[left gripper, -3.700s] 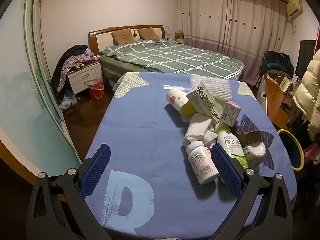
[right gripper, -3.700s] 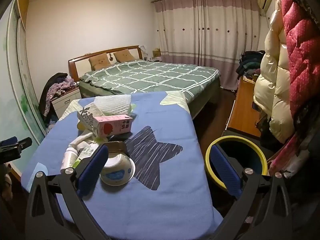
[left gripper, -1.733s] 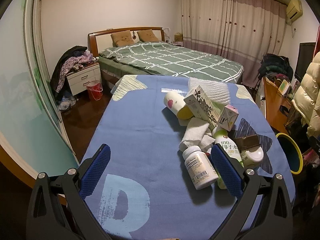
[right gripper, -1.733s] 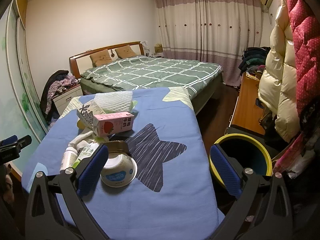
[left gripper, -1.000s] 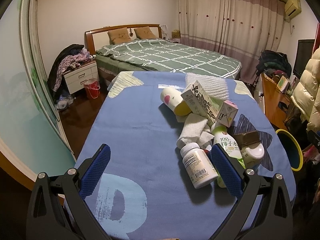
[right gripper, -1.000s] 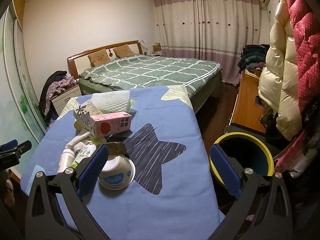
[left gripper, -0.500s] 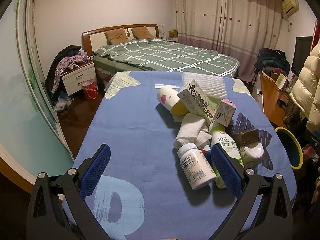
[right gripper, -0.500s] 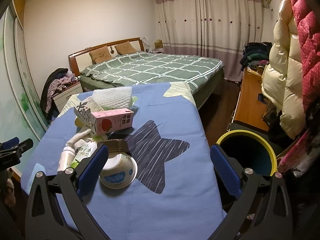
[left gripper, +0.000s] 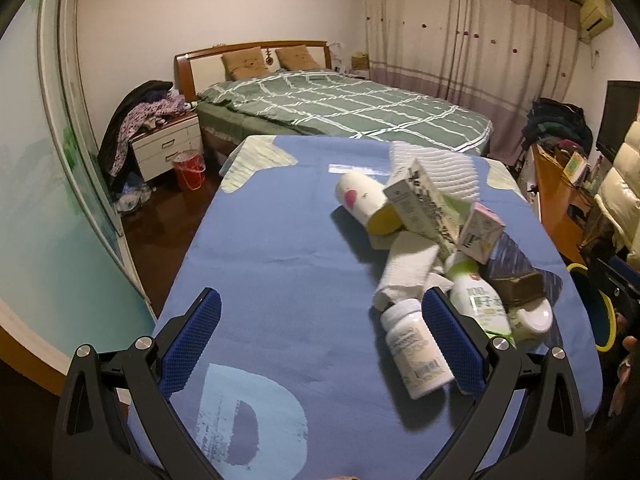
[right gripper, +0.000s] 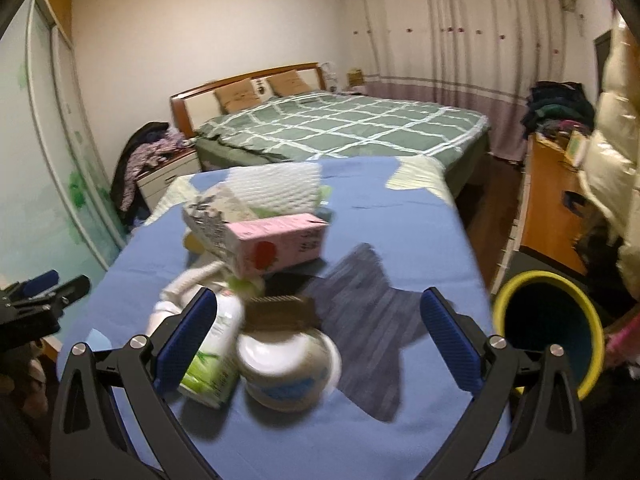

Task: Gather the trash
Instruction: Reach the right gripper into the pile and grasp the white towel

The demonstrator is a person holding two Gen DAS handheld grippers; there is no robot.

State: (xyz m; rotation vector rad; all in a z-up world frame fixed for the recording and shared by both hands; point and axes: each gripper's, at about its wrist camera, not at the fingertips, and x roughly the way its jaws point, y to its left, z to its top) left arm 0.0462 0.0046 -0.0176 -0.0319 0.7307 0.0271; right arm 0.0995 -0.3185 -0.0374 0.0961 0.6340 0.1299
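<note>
A pile of trash lies on the blue tablecloth (left gripper: 280, 248): a white pill bottle (left gripper: 414, 350), a green-and-white drink bottle (left gripper: 478, 304), a white bowl (right gripper: 290, 364), a brown wrapper (right gripper: 282, 312), a pink carton (right gripper: 276, 248), a patterned box (left gripper: 424, 204), a paper cup (left gripper: 360, 196) and crumpled tissue (left gripper: 408, 272). My left gripper (left gripper: 320, 312) is open over bare cloth, its right finger beside the pill bottle. My right gripper (right gripper: 318, 308) is open, with the bowl and the brown wrapper between its fingers in the blurred right wrist view.
A yellow-rimmed bin (right gripper: 548, 328) stands on the floor off the table's right edge. White foam netting (right gripper: 276, 186) lies behind the pile. Beyond the table are a green bed (left gripper: 340, 108), a nightstand (left gripper: 168, 148) and a wooden desk (right gripper: 552, 200).
My right gripper has moved forward and left over the pile, so the bowl now sits between its fingers. The left gripper has drifted slightly left. Both stay open.
</note>
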